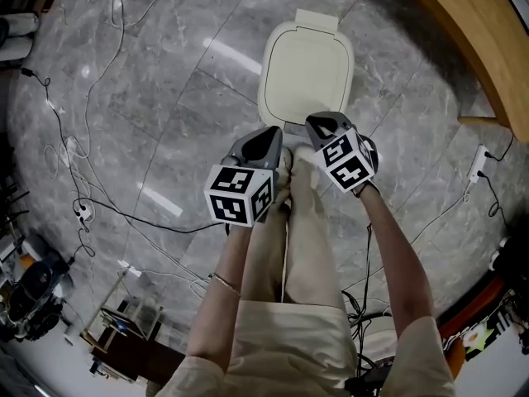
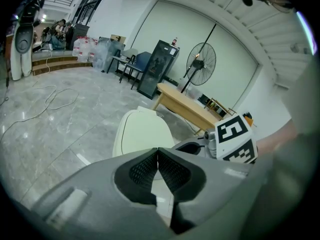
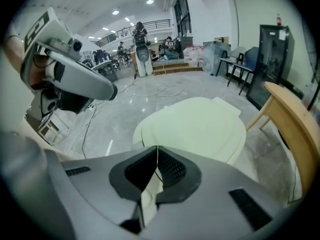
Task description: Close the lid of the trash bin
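A cream trash bin point(image 1: 306, 73) stands on the grey marble floor just beyond the person's feet, its lid lying flat on top. My left gripper point(image 1: 273, 132) hangs over the bin's near edge, jaws shut with nothing between them. My right gripper point(image 1: 318, 124) is close beside it on the right, also shut and empty. In the left gripper view the lid point(image 2: 142, 130) lies past the closed jaws point(image 2: 158, 151), with the right gripper's marker cube point(image 2: 235, 136) at the right. The right gripper view shows the lid point(image 3: 195, 124) beyond its closed jaws point(image 3: 157, 149) and the left gripper point(image 3: 75, 79) at upper left.
A wooden table point(image 1: 471, 31) stands right of the bin. Cables point(image 1: 83, 139) trail across the floor at the left, and a power strip point(image 1: 478, 164) lies at the right. A standing fan point(image 2: 201, 59) and a black cabinet point(image 2: 160, 66) are farther back.
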Demonstrator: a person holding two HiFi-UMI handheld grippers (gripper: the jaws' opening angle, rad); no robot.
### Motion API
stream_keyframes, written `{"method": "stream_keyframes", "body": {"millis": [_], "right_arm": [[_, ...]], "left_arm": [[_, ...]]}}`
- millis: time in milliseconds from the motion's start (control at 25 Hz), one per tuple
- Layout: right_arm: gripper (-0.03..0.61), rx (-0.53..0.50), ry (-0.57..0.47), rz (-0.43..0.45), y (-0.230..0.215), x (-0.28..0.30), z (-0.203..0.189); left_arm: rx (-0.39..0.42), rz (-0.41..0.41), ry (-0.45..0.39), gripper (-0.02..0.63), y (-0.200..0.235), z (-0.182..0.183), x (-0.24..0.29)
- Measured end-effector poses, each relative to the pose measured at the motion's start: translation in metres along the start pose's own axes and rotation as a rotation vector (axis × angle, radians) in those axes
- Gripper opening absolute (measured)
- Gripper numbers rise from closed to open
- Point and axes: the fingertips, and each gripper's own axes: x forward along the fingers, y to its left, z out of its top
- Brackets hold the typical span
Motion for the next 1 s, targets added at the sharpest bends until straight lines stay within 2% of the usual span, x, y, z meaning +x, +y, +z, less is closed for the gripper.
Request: {"method": "stream_keyframes", "body": {"millis": [240, 440, 1000], "right_arm": [[0.008, 0.13, -0.114, -0.001, 0.004, -0.044, 0.033], [0.008, 0.229, -0.225, -0.018, 0.003, -0.087, 0.062], [0.006, 0.295, -0.469, -0.089, 0.008, -0.213, 0.15]], "left_arm": [[0.028, -0.005, -0.003, 0.023, -0.014, 0.018, -0.021], [0.06, -0.026, -0.044, 0.023, -0.034, 0.043, -0.041], [0.166, -0.049, -0.198, 0.023, -0.079, 0.133, -0.122]]}}
